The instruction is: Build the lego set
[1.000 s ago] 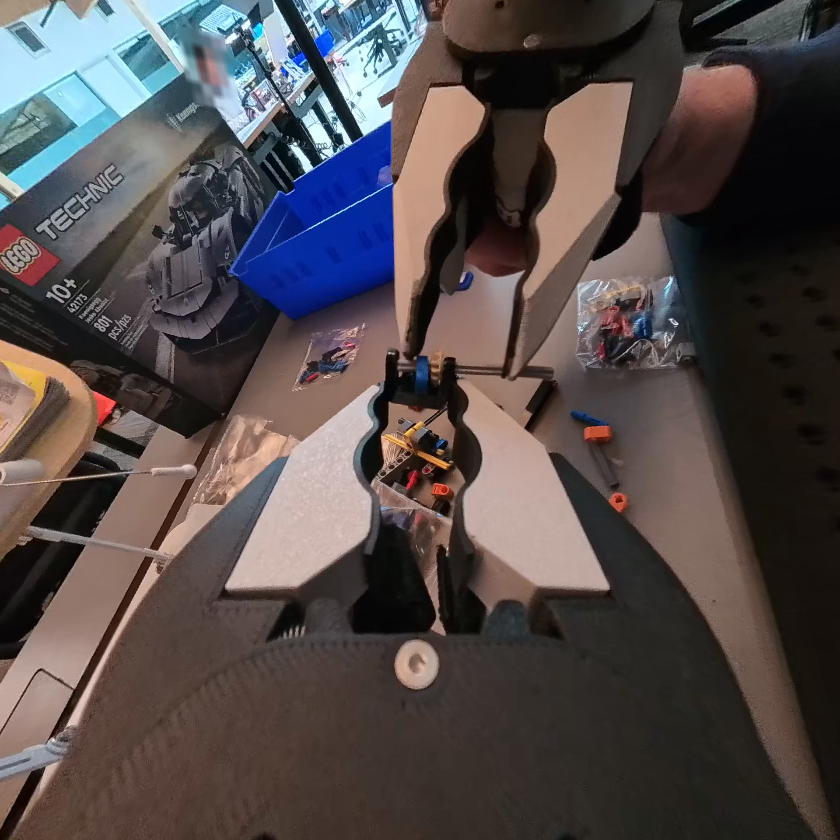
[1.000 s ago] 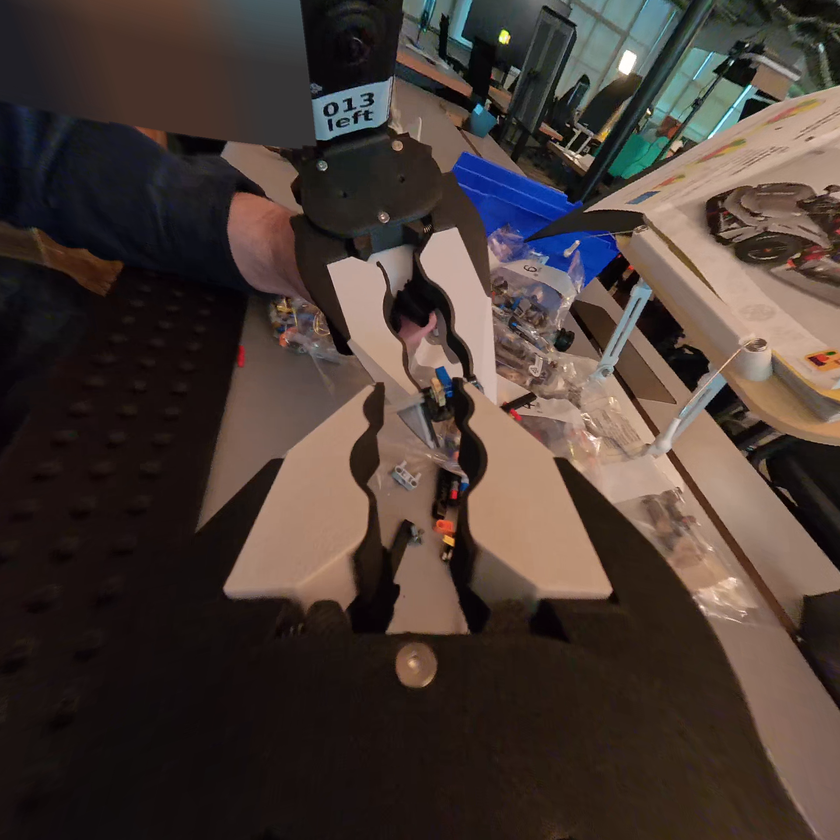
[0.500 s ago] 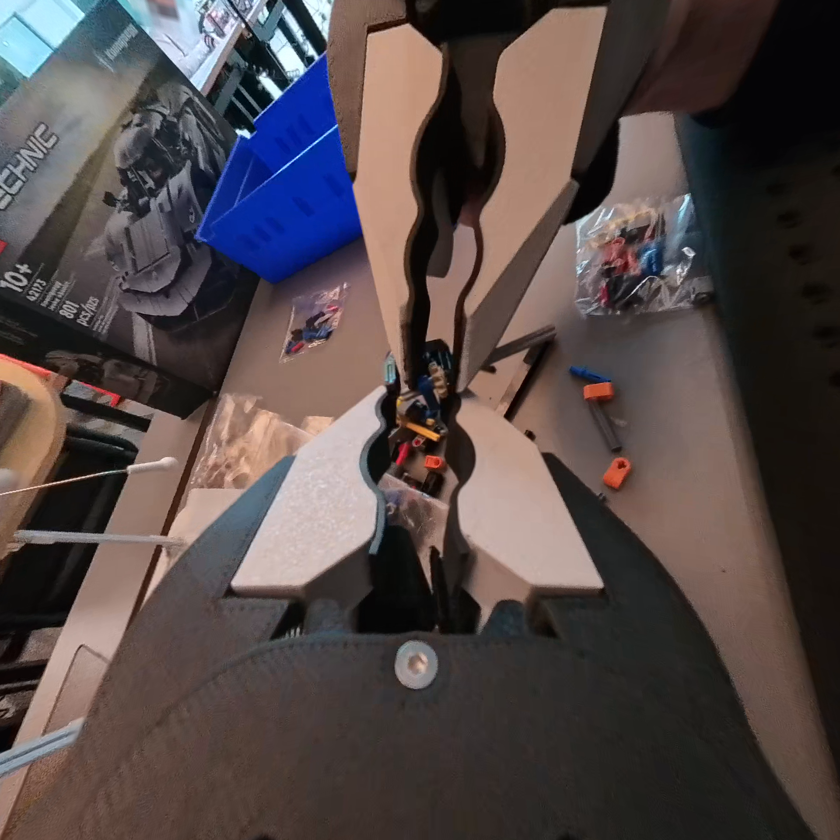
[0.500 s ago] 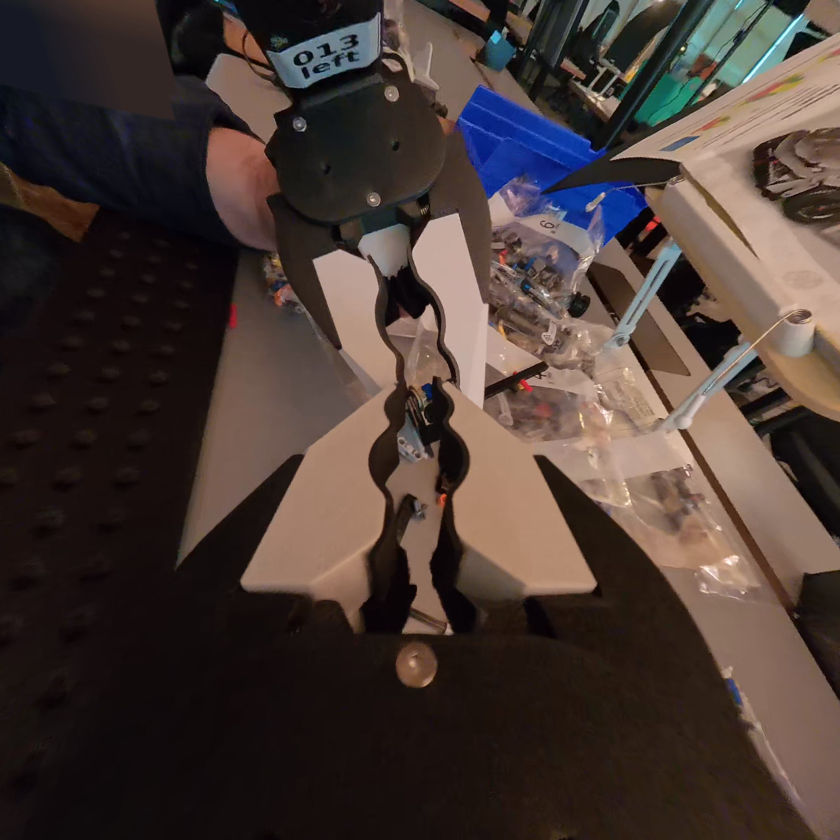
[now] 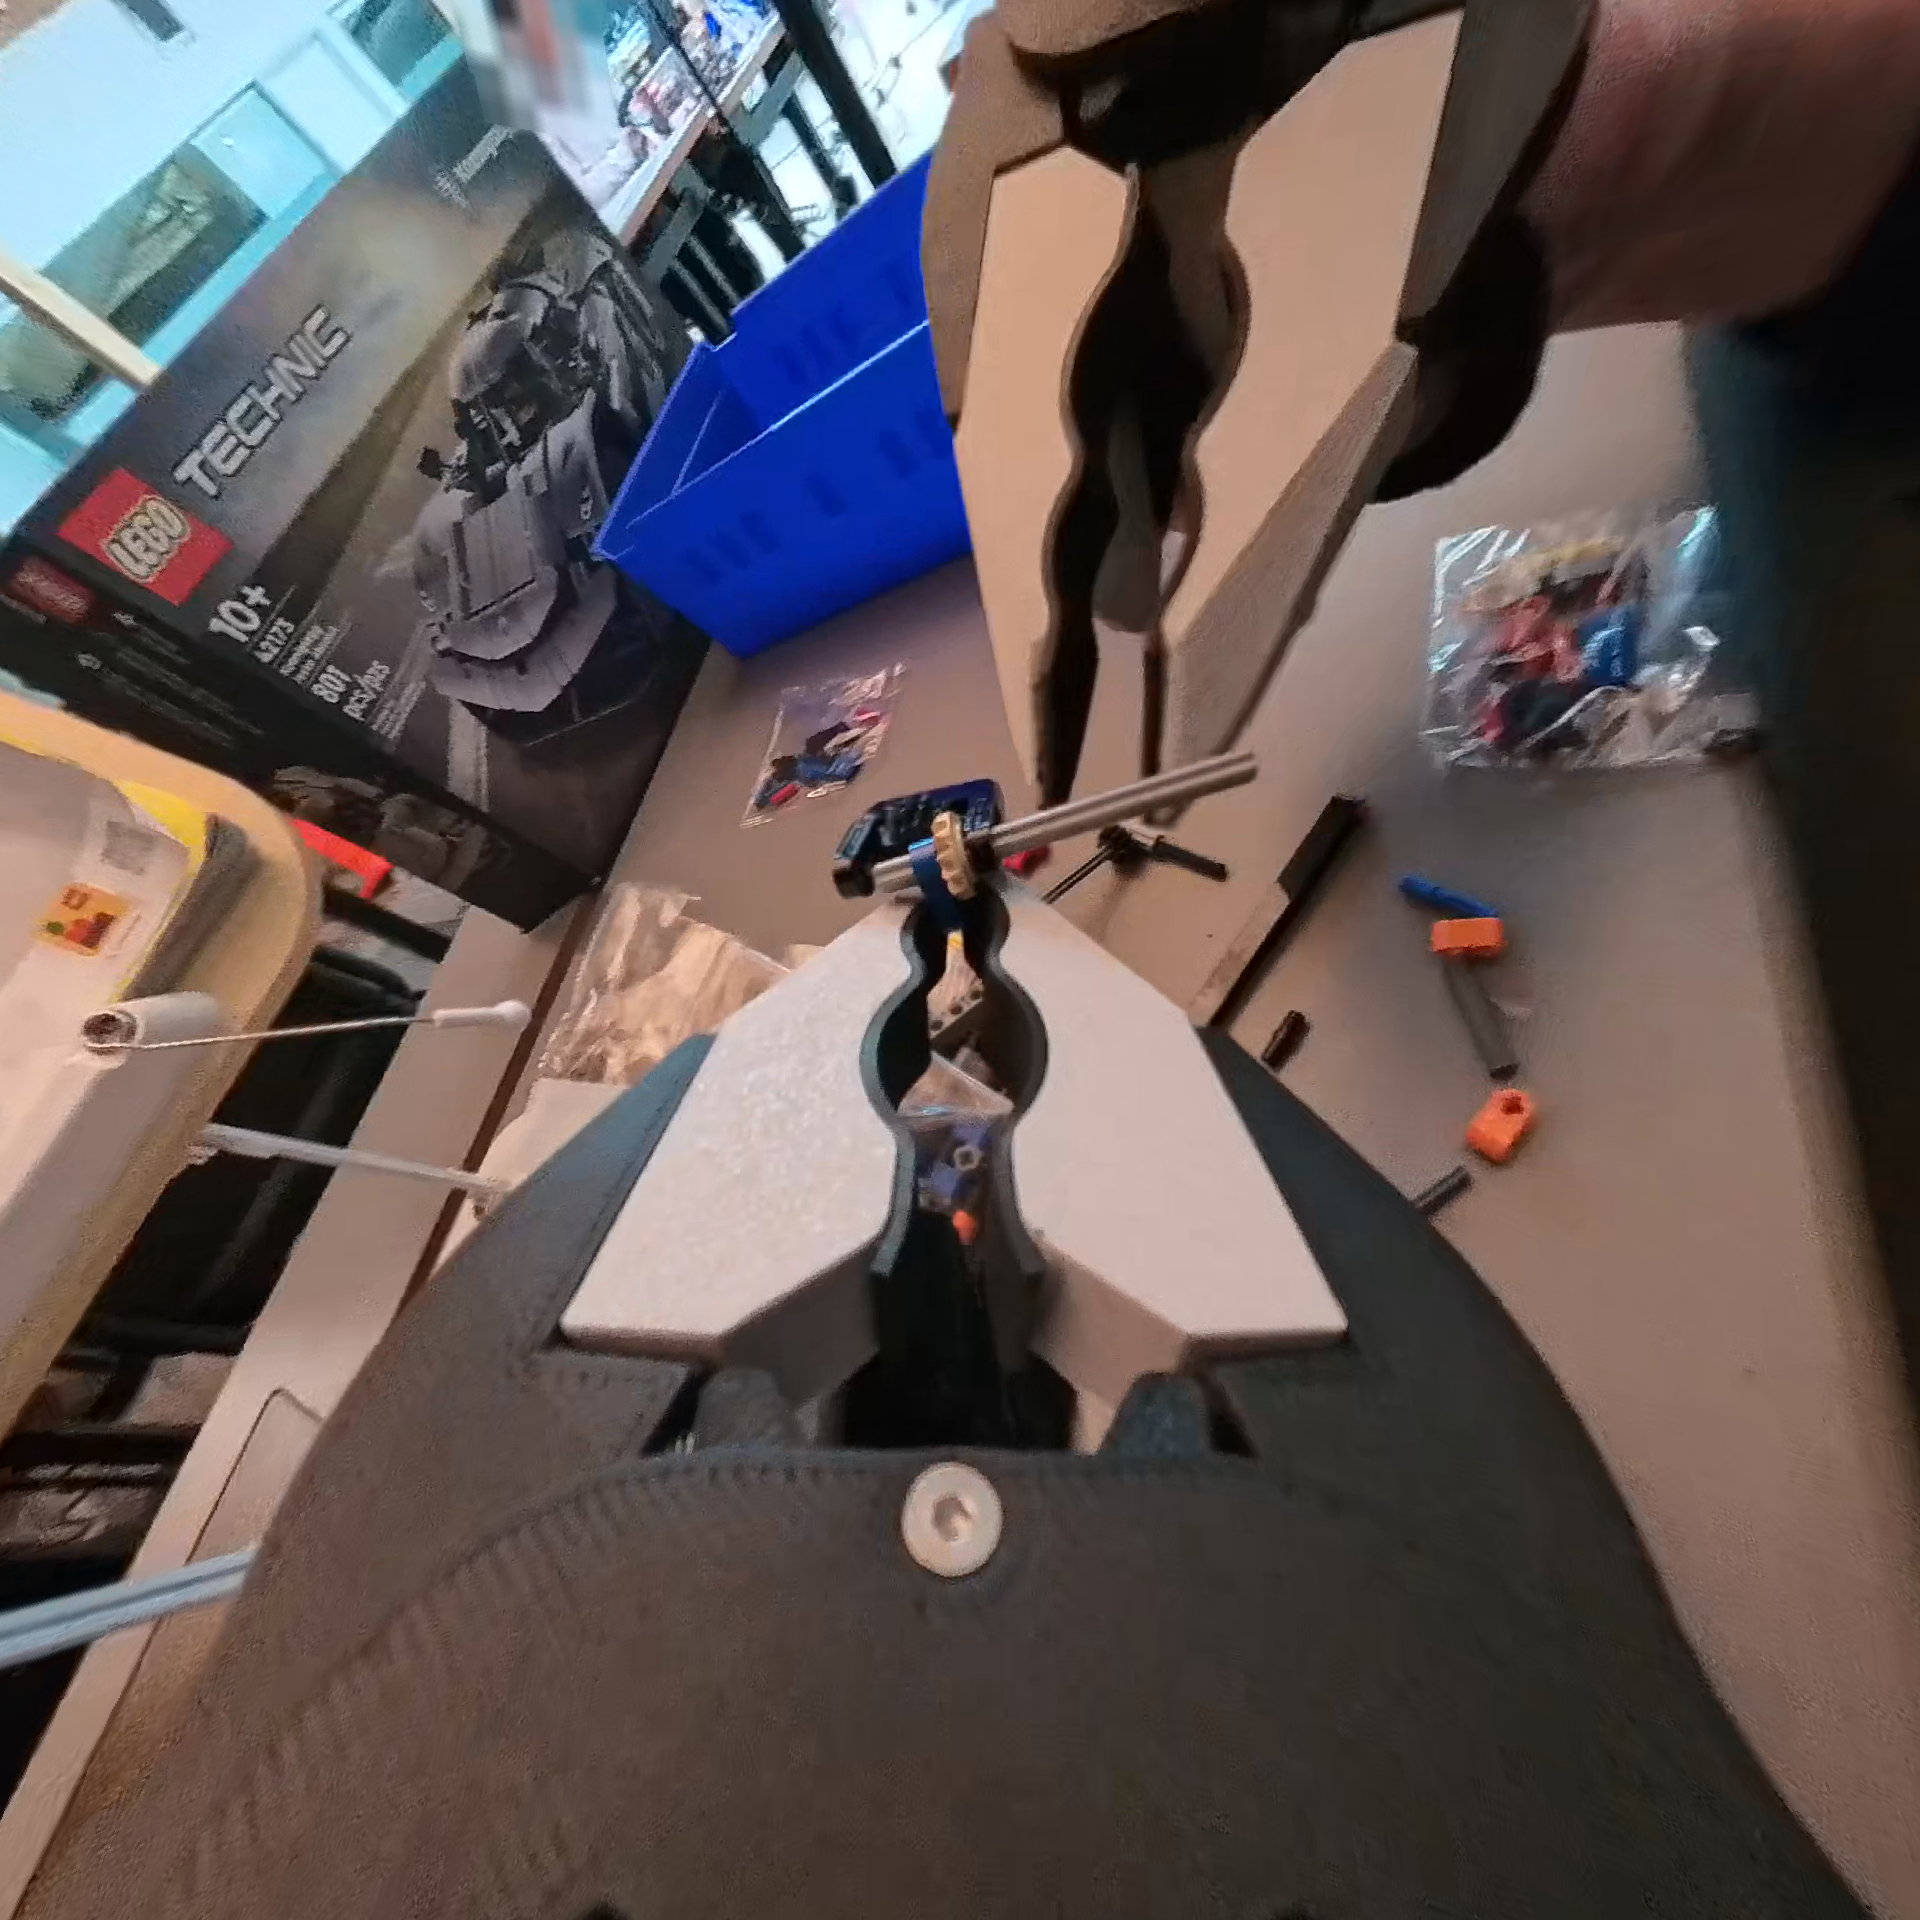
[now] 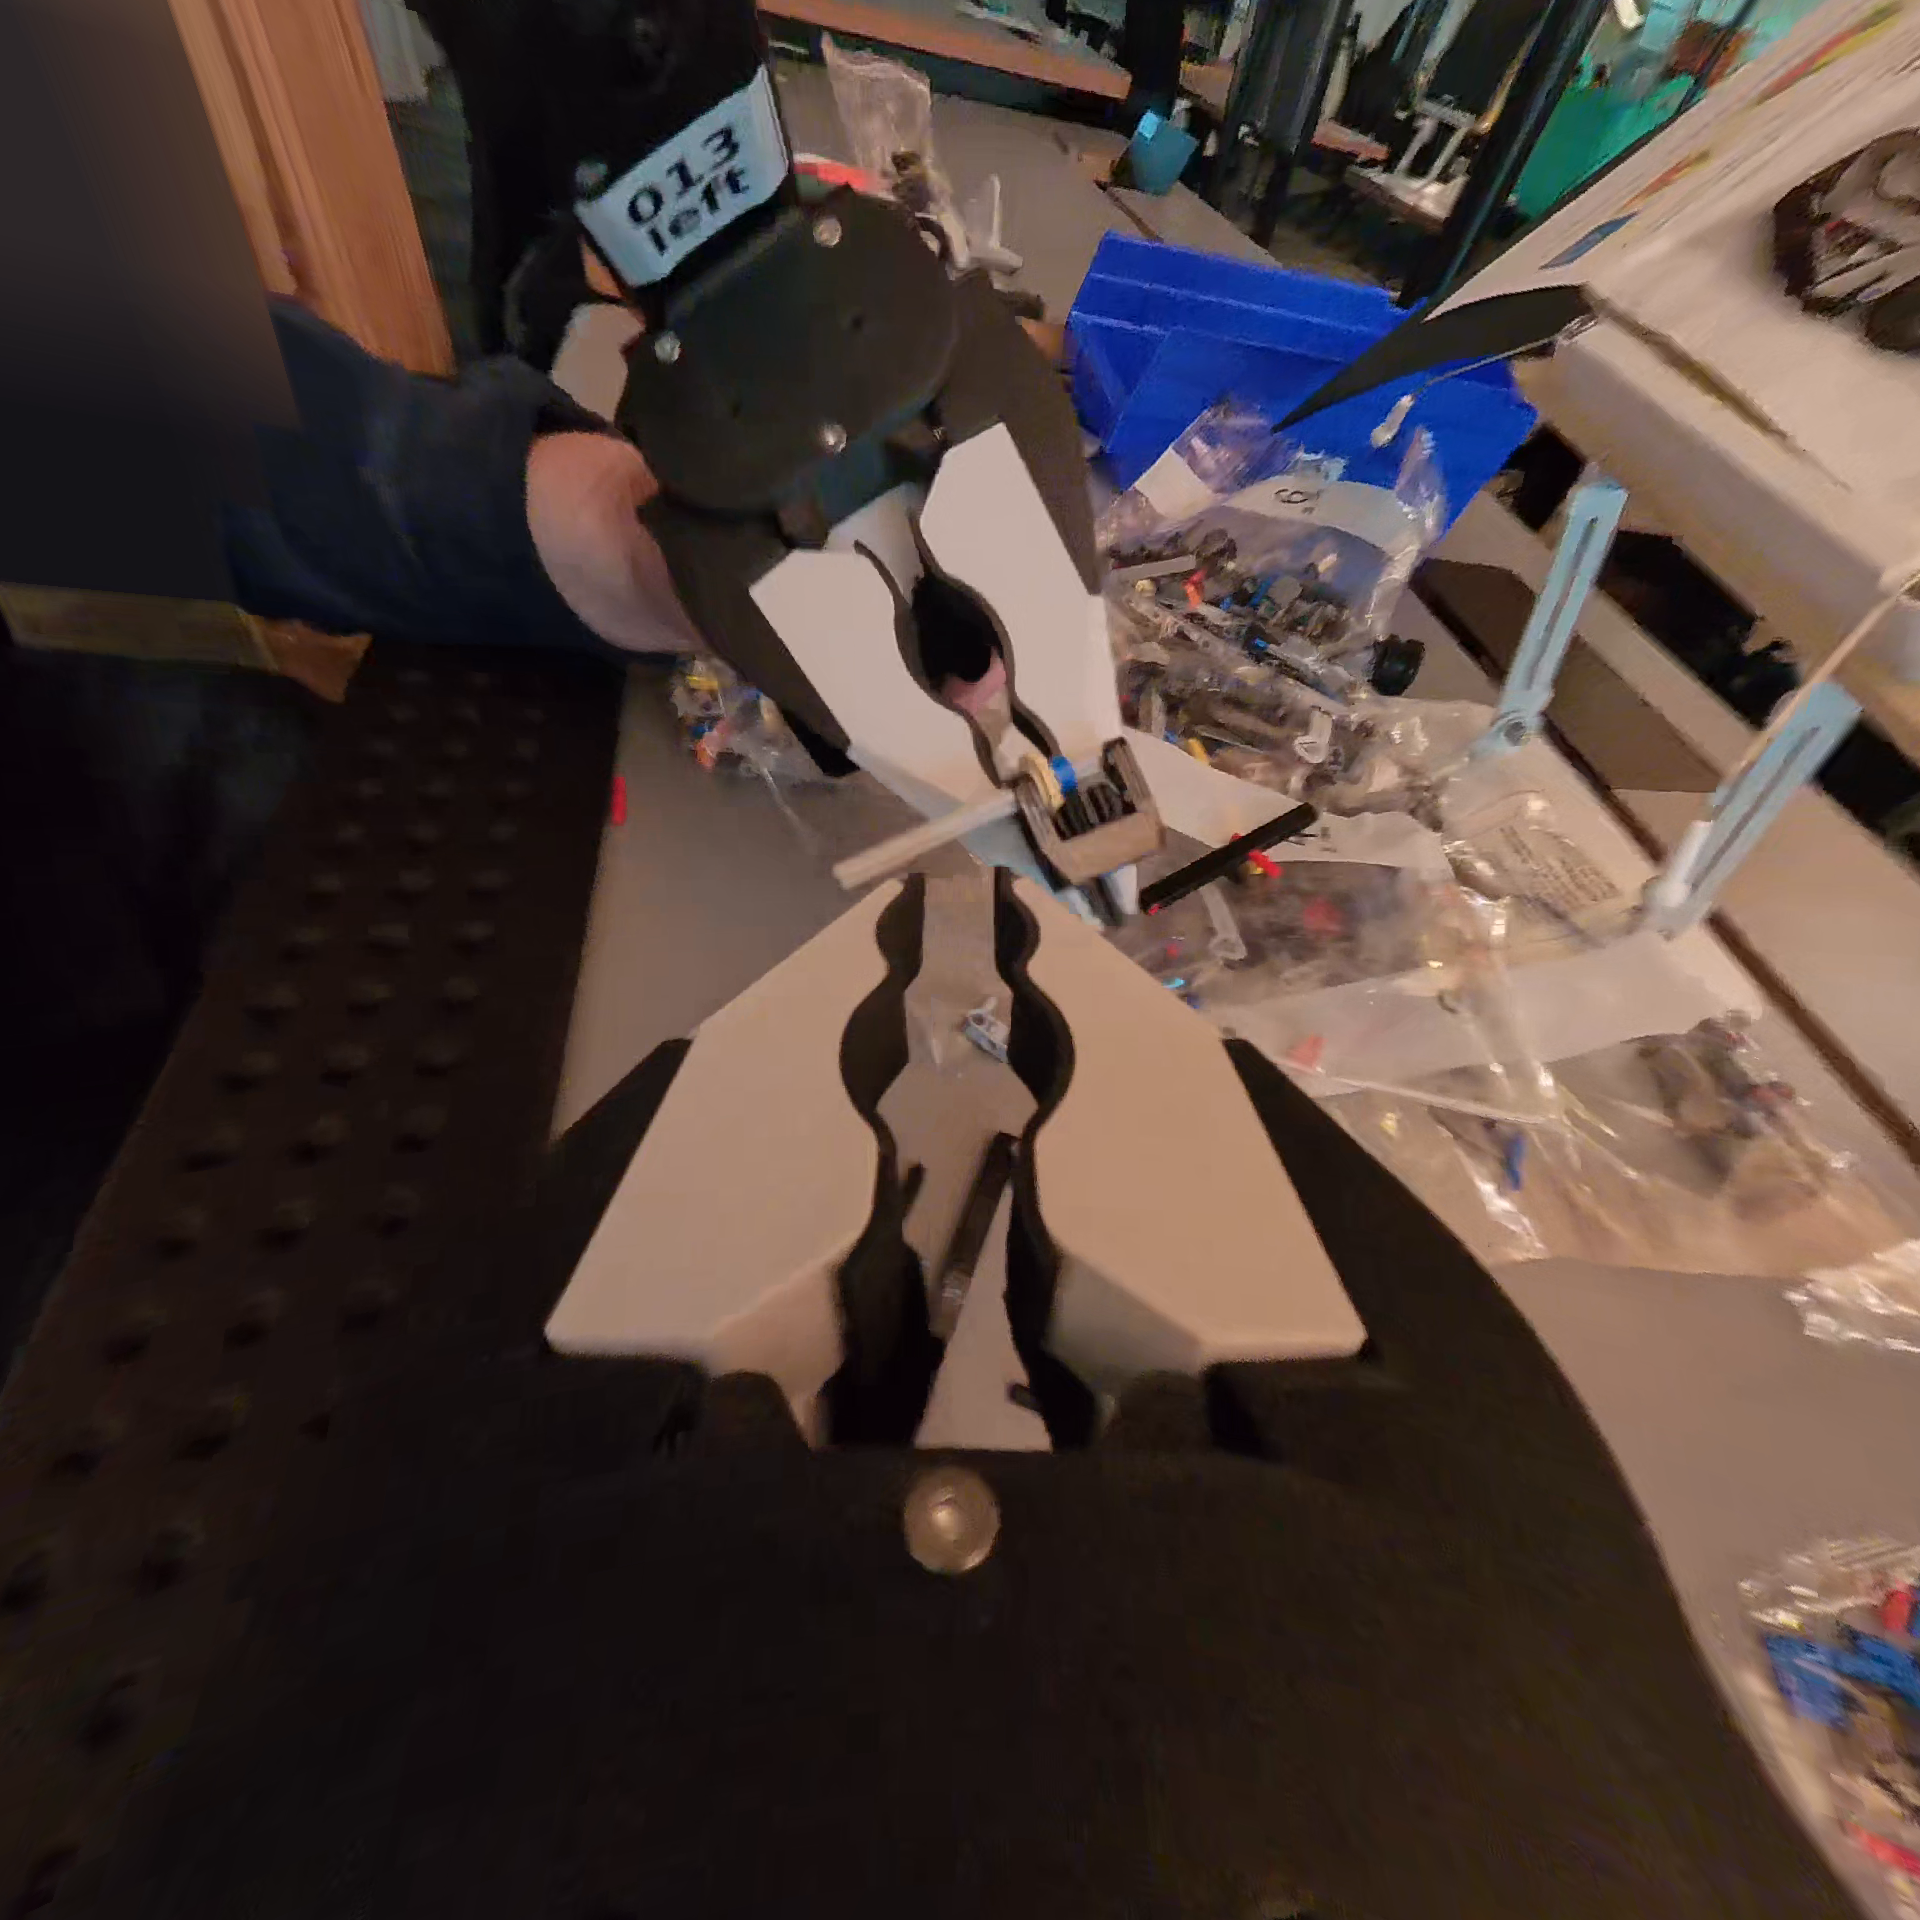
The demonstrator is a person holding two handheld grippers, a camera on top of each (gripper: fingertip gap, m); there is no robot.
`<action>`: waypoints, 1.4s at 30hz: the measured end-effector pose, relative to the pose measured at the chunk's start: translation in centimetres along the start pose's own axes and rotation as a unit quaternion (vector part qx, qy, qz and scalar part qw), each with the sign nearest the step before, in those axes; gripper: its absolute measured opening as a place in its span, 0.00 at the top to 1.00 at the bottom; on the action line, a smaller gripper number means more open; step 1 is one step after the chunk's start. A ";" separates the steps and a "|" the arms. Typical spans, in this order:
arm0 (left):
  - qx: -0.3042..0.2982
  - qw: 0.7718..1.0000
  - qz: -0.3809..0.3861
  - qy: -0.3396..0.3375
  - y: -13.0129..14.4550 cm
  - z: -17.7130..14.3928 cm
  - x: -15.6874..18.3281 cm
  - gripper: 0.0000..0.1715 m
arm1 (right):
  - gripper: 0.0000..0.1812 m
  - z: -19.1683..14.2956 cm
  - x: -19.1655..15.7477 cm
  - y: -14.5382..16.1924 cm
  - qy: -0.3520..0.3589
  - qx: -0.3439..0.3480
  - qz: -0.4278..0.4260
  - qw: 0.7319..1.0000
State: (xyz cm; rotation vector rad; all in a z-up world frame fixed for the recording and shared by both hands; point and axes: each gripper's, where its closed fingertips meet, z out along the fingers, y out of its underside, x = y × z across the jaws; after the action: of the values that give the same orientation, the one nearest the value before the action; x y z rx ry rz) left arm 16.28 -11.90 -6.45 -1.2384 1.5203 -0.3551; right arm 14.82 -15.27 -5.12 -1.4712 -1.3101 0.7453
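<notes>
The left gripper (image 5: 954, 920) is pinched tight on a small lego assembly (image 5: 930, 831), fingertips nearly meeting around its blue piece. A grey axle (image 5: 1101, 805) runs through it, carrying a tan gear (image 5: 951, 840) beside a dark frame piece. How the blue part joins the frame is hard to make out; the tips cover it.

The right gripper (image 6: 951, 894) sits just short of the axle's free end, jaws a narrow gap apart with nothing between them. In the left wrist view its tips (image 5: 1101, 717) hover right above the axle, blurred, so whether they touch is unclear.

Out on the grey table (image 5: 1662, 1195): two orange connectors (image 5: 1501, 1124), a blue pin (image 5: 1439, 891) and a bag of parts (image 5: 1558, 644), its right side cut off by a dark mat. A blue bin (image 5: 810, 468) stands behind, the set's box (image 5: 343, 520) leaning left. The instruction booklet (image 6: 1766, 208) runs off the frame, and heaped clear bags (image 6: 1247, 603) hide their contents.
</notes>
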 end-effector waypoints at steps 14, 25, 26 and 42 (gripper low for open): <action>-0.074 0.988 0.093 -0.099 1.4 1.0 -1.5 1.00 | 0.82 0.1 1.5 -0.4 -0.001 0.031 0.118 0.993; -0.102 0.982 0.094 -0.129 1.9 1.3 -2.2 1.00 | 0.85 1.4 1.5 1.1 0.003 -0.011 0.162 0.987; -0.104 0.981 0.096 -0.131 1.8 1.3 -2.2 1.00 | 0.85 1.7 1.3 1.3 -0.004 -0.013 0.171 0.985; -0.043 0.999 -0.027 0.003 1.8 1.2 -0.3 1.00 | 1.00 0.9 1.7 2.5 0.062 -0.086 0.041 0.994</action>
State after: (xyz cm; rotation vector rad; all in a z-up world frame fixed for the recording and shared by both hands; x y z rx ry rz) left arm 16.33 -10.49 -8.04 -1.3492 1.5230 -0.3314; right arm 15.24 -13.18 -7.47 -1.6897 -1.2494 0.5942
